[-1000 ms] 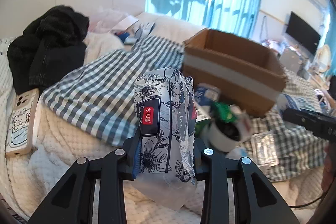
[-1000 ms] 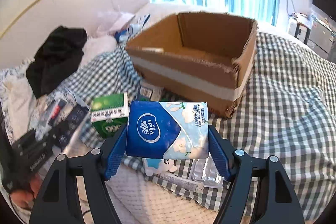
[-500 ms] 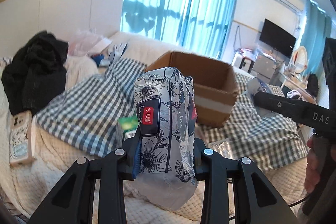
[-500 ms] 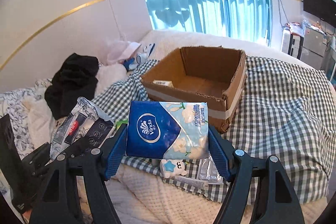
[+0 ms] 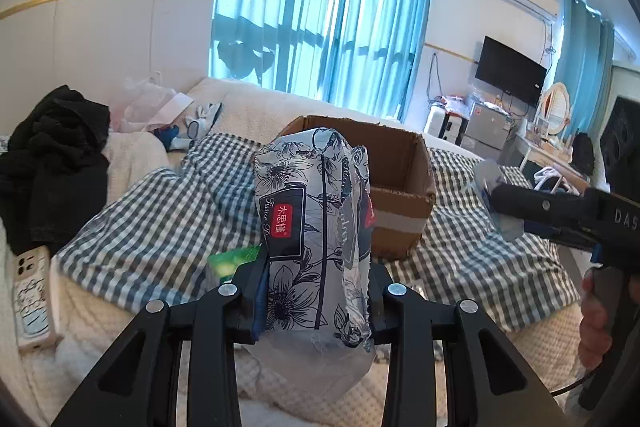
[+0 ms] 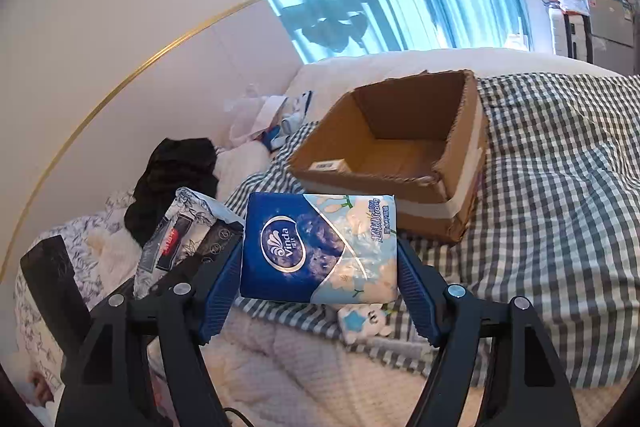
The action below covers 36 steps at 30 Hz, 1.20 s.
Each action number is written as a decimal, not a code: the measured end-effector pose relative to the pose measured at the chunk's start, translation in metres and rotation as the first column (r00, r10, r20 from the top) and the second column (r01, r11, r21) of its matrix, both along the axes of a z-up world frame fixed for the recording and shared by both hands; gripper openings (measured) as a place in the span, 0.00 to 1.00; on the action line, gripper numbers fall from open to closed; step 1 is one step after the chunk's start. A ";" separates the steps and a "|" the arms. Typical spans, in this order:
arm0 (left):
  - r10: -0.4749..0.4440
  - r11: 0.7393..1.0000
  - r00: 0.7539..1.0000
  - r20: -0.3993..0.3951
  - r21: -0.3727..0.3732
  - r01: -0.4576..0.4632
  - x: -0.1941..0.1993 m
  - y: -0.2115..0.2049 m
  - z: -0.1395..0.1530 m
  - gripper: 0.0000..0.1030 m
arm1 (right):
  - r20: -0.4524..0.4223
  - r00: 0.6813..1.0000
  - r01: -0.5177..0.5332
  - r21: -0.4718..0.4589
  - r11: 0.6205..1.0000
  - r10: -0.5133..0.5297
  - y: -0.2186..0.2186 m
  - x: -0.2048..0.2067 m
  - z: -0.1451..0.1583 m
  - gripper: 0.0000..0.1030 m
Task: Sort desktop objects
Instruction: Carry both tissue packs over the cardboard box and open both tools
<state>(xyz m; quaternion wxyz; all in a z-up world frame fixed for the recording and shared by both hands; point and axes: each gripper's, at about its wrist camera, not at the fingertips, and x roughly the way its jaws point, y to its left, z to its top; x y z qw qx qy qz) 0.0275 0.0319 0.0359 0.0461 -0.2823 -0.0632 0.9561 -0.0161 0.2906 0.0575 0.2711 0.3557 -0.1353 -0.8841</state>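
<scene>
My left gripper (image 5: 316,291) is shut on a grey floral tissue pack (image 5: 316,227), held upright well above the bed. That pack also shows in the right wrist view (image 6: 180,231). My right gripper (image 6: 320,291) is shut on a blue Vinda tissue pack (image 6: 320,247), held above the bed's near edge. The right gripper also shows at the right of the left wrist view (image 5: 496,195). An open cardboard box (image 6: 400,155) sits on the checked blanket beyond both packs; a small white carton (image 6: 328,166) lies inside it. The box also shows in the left wrist view (image 5: 400,179).
A green box (image 5: 232,259) peeks out left of the floral pack. A small blue-and-white packet (image 6: 364,323) lies on the blanket below the Vinda pack. A phone (image 5: 32,295) lies at the left bed edge. Black clothes (image 5: 52,155) are piled at the far left.
Both grippers have risen and pulled back from the bed with their packs. The box and the objects on the blanket now look smaller and farther away.
</scene>
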 end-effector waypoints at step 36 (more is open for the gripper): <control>0.027 0.999 0.997 0.069 0.029 -0.029 -0.276 0.038 -0.040 0.78 | -0.021 0.974 0.224 0.150 0.963 -0.224 -0.023 -0.248 -0.026 0.81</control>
